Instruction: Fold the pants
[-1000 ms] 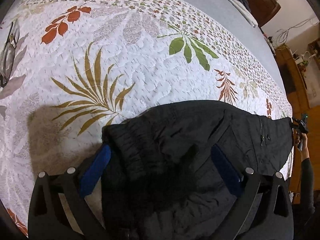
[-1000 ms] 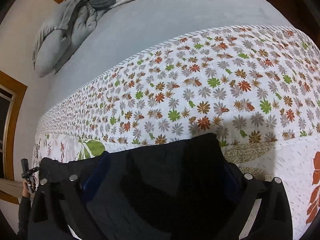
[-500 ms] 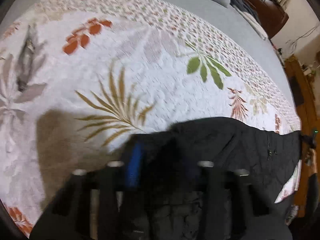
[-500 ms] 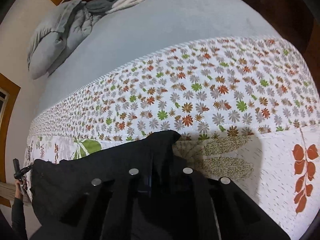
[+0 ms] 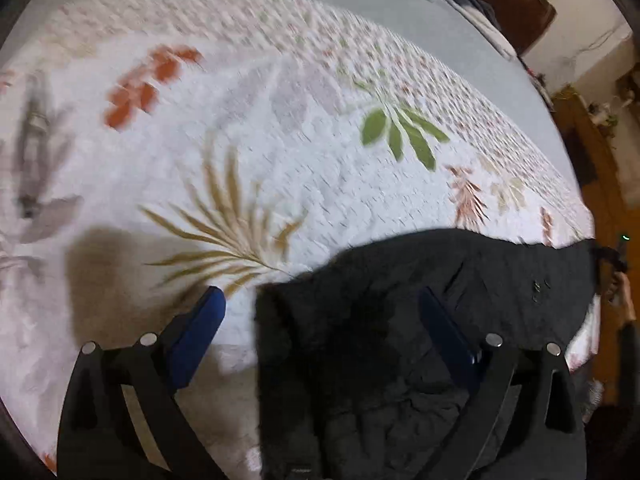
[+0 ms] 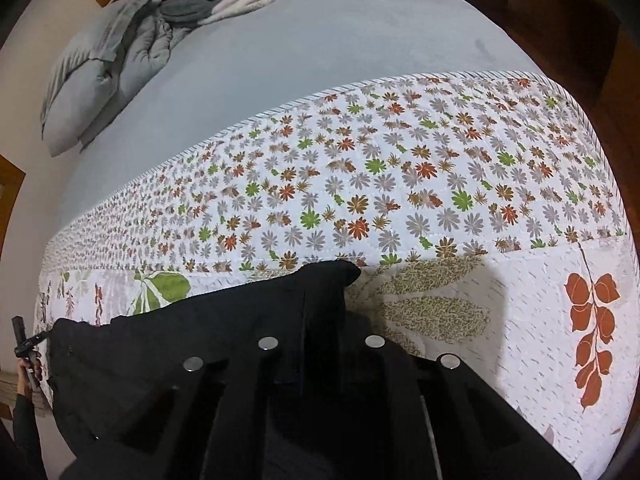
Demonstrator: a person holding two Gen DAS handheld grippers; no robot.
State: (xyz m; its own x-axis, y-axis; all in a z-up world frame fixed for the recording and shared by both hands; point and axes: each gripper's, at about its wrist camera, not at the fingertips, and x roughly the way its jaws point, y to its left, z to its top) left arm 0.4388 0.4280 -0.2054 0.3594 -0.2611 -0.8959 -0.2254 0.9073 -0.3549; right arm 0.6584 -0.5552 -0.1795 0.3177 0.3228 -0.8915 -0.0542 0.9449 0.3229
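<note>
Pants (image 5: pixel 420 320): black, lying on the floral quilt (image 5: pixel 280 160) at the bed's near edge, 5 o'clock in the left wrist view, 7 o'clock in the right wrist view (image 6: pixel 200 360). Left gripper (image 5: pixel 320 312): jaws opening, spread wide; blue pads (image 5: pixel 196 332) straddle one corner of the fabric, left pad over bare quilt, no pinch. Right gripper (image 6: pixel 322 364): jaws narrow, clamped on a raised corner of the pants that peaks at 12 o'clock from the fingers. Grey sheet (image 6: pixel 320 48) beyond the quilt, pillow (image 6: pixel 92 80) at 10 o'clock. Left view is motion-blurred.
</note>
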